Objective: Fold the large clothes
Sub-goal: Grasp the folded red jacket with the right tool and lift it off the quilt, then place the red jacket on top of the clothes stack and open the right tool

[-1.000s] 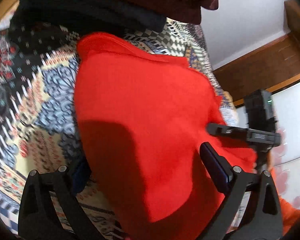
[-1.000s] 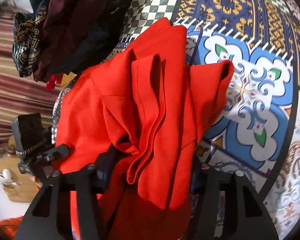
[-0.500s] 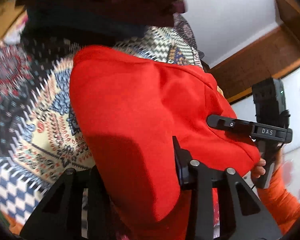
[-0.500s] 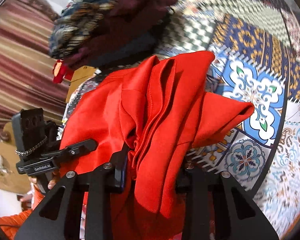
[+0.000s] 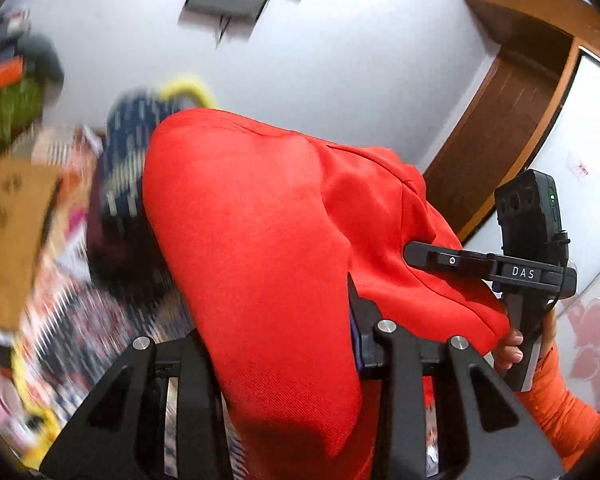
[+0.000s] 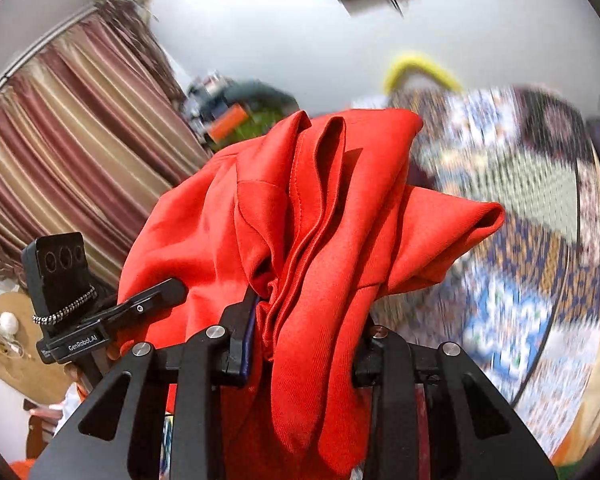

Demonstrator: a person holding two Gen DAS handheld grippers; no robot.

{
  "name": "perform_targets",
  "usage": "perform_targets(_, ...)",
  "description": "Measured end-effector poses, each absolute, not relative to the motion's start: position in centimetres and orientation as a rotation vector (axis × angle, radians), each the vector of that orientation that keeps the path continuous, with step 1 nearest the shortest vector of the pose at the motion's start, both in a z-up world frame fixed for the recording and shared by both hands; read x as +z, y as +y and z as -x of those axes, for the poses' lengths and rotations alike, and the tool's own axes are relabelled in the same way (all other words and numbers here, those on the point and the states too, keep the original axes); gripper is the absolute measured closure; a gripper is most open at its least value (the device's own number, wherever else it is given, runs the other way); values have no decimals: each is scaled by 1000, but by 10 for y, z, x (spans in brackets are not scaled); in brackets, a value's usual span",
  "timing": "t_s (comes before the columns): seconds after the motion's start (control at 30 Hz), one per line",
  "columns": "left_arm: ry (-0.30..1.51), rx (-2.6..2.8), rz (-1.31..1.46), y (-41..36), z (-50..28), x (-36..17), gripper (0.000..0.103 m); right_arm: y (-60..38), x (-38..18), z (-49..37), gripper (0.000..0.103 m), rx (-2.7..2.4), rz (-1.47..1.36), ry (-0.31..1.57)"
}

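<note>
Both tongs, left [image 5: 284, 344] and right [image 6: 304, 344], clenched on red garment [image 5: 260, 240], now lifted off patterned bedspread [image 6: 540, 280]; wall in view.

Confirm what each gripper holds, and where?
Both hold the red garment: left gripper pinches a smooth folded edge, right gripper a bunched, pleated edge.

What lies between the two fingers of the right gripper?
A bunched fold of the red garment fills the right gripper, with both fingers closed on it. The right wrist view shows this.
</note>
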State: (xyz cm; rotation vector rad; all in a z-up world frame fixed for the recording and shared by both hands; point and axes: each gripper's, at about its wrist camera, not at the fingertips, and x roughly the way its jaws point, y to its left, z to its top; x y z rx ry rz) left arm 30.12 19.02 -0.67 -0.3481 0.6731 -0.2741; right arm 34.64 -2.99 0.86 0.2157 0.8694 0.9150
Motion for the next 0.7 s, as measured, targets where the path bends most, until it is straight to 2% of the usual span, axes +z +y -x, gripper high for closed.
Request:
perform_targets(0.2, 535, -220, 274, 214, -347, 71, 67, 0, 65, -380, 74, 901, -210, 709)
perform_targets(0.37, 488, -185, 235, 242, -394, 100, 66, 32, 67, -434, 74, 884, -247, 700)
perform_targets(0.53, 563, -122, 241, 281, -455, 73, 64, 73, 21, -478, 73, 834, -225, 798)
perform_targets(0.63, 687, -60, 284, 305, -501, 22, 60, 95, -21, -498, 73, 770, -144, 891)
perform_targets(0.7, 838, -21, 348, 321, -533, -19, 59, 99, -45, -506, 73, 710, -100, 928)
